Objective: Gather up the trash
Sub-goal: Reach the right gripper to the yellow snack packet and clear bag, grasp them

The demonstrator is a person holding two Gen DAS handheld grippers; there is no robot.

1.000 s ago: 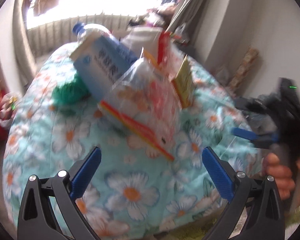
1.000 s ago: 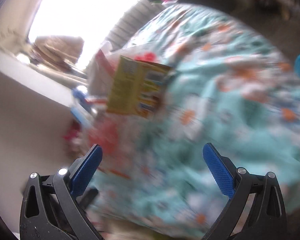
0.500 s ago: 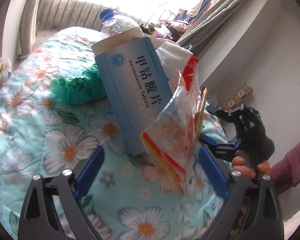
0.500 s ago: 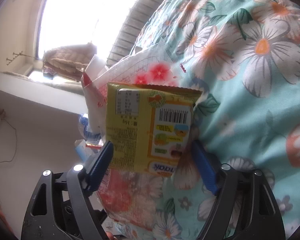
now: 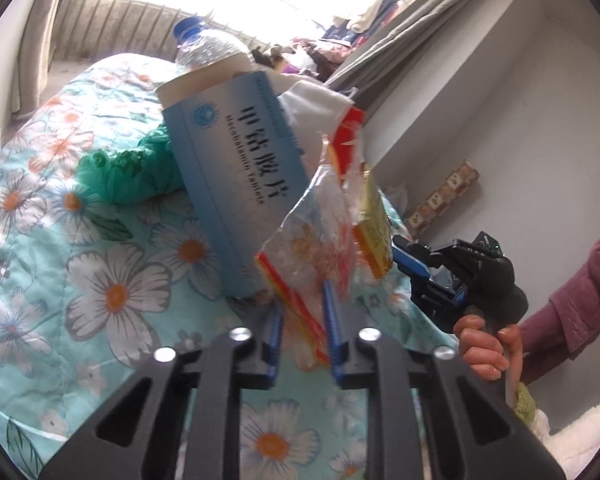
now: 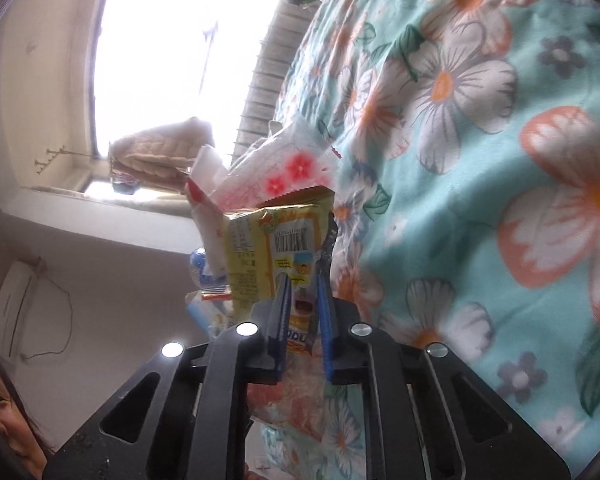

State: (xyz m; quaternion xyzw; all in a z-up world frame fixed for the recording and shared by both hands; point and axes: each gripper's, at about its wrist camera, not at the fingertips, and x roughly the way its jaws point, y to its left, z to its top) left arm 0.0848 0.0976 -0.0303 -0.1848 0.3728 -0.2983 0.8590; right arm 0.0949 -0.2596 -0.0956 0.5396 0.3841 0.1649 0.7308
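We see the left gripper [image 5: 303, 312], jaws just closing, pinching the clear wrapper [image 5: 312, 248] on the floral quilt [image 5: 100, 280]; the right gripper [image 6: 303, 308], likewise closing, nips the yellow snack packet [image 6: 276, 248], so both lift from the pile together

You see the trash heaped on the flowered quilt [image 5: 100, 288] — a blue box [image 5: 236, 184] leaning, a clear wrapper [image 5: 312, 240] upright, a yellow packet [image 6: 284, 248] on edge, a green bag [image 5: 132, 168] behind.

Water bottle [image 5: 204, 46] mostly hidden behind blue medicine box [image 5: 236, 184]; green bag [image 5: 128, 170] partly covered.
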